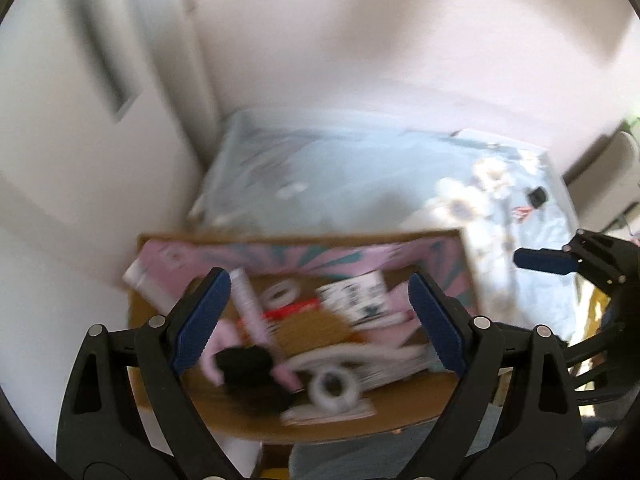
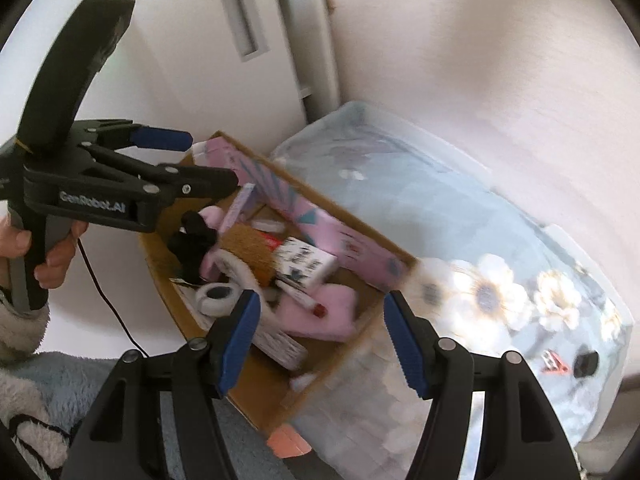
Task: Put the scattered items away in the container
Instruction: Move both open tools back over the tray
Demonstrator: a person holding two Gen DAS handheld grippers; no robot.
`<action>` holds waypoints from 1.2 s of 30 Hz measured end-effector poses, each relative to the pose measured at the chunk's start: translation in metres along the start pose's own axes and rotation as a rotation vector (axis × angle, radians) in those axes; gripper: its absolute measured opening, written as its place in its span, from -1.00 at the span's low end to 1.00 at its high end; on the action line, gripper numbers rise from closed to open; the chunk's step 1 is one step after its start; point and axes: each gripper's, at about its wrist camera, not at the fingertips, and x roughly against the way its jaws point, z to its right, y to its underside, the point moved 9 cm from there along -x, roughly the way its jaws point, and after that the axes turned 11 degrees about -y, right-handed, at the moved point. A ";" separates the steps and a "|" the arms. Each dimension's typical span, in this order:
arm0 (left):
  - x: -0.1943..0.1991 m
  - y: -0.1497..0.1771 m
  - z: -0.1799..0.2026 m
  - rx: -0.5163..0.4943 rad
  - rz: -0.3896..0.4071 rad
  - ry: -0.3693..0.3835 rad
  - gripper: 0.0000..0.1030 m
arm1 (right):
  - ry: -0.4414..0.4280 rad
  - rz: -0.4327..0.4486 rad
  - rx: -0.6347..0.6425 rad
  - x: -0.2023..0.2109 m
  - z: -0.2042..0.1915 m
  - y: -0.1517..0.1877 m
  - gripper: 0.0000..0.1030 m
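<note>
Both the left gripper (image 1: 320, 320) and right gripper (image 2: 320, 336) hover over the cardboard box (image 2: 340, 354), fingers spread and empty. The box overhangs the bed (image 2: 460, 216); a nudge could tip its clutter out.

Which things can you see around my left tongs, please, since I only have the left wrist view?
Observer: From the right wrist view, the left tongs hang open and empty above the far end of the cardboard box, with a hand on the handle.
Operator: Thank you. Is the right pair holding anything?
Observer: No, the right tongs stand open over the box's near end with nothing gripped.
Operator: Is anything lying outside the box on my side?
Observer: A pale orange piece pokes out beneath the box's near corner. I cannot tell what it is.
</note>
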 end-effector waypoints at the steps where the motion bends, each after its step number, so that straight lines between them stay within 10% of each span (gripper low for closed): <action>1: 0.004 -0.006 0.012 -0.017 0.013 0.012 0.76 | 0.010 0.007 -0.009 0.007 0.006 0.003 0.17; 20: -0.023 -0.063 0.314 -0.480 0.127 0.169 0.76 | 0.279 0.055 -0.052 0.160 0.225 0.109 0.17; 28: -0.098 -0.045 0.392 -0.630 0.089 0.141 0.69 | 0.153 0.014 0.058 0.125 0.293 0.124 0.17; 36: -0.148 -0.032 0.407 -0.677 -0.007 0.176 0.22 | 0.005 -0.036 0.154 0.084 0.316 0.131 0.17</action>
